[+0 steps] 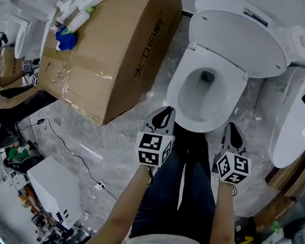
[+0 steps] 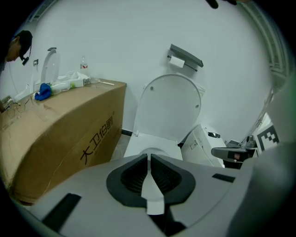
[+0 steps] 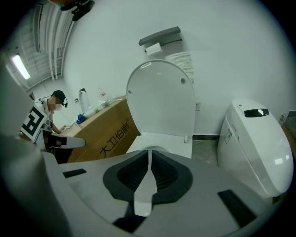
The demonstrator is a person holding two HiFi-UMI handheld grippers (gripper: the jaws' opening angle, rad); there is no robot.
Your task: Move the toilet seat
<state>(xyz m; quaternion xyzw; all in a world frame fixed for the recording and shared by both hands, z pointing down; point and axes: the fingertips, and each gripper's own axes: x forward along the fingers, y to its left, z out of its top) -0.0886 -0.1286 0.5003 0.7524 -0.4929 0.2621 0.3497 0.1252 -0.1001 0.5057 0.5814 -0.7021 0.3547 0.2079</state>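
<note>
Head view: left gripper [image 1: 166, 111] and right gripper [image 1: 231, 125] fingers are closed, empty; toilet seat [image 1: 181, 92] is best hooked under its rim.

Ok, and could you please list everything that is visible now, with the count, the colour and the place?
toilet: one, white, centre, in front of the person
lid: one, white, raised at the toilet's back
cardboard box: one, brown, left of the toilet
blue thing: one, on the box's top, among white bottles
paper roll: one, white, right of the raised lid
second toilet: one, white, shut, right of the first
white case: one, on the floor, lower left
cable: one, black, on the floor, left
legs: two, dark jeans, bottom centre
left gripper: one, grey and black, shut, empty
right gripper: one, same colours, shut, empty
</note>
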